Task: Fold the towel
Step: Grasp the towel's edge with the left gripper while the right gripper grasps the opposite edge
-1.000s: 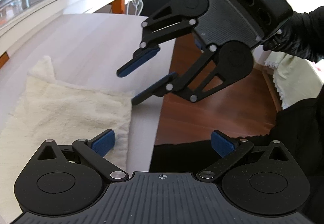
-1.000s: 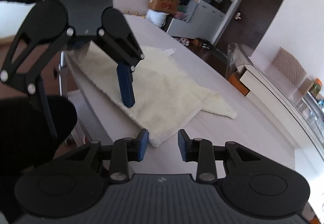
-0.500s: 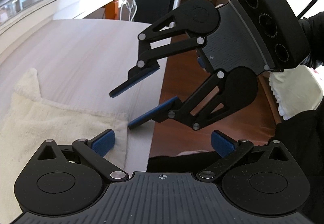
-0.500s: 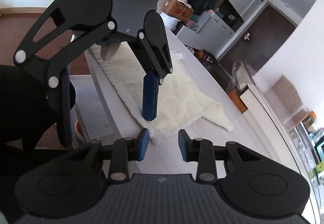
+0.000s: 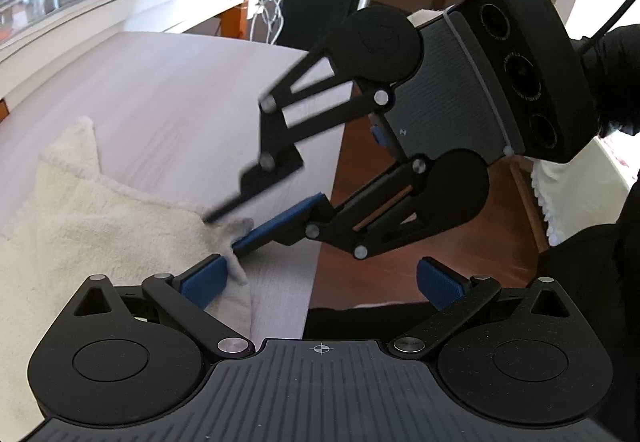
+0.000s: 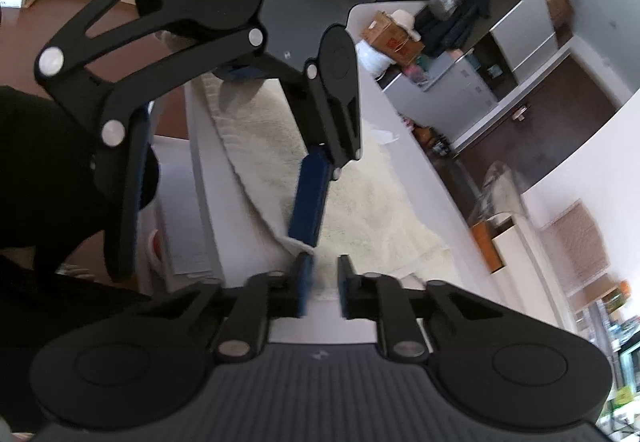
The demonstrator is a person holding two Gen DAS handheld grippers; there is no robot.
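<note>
Right gripper (image 5: 232, 226) has its jaws pinched onto the near corner of the cream towel (image 5: 100, 218), which lies flat on the table (image 5: 168, 98). Left gripper (image 5: 320, 278) hangs just beside that corner, jaws wide and empty.

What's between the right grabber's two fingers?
A corner of the towel, pinched as the right gripper closes; the left wrist view shows it.
</note>
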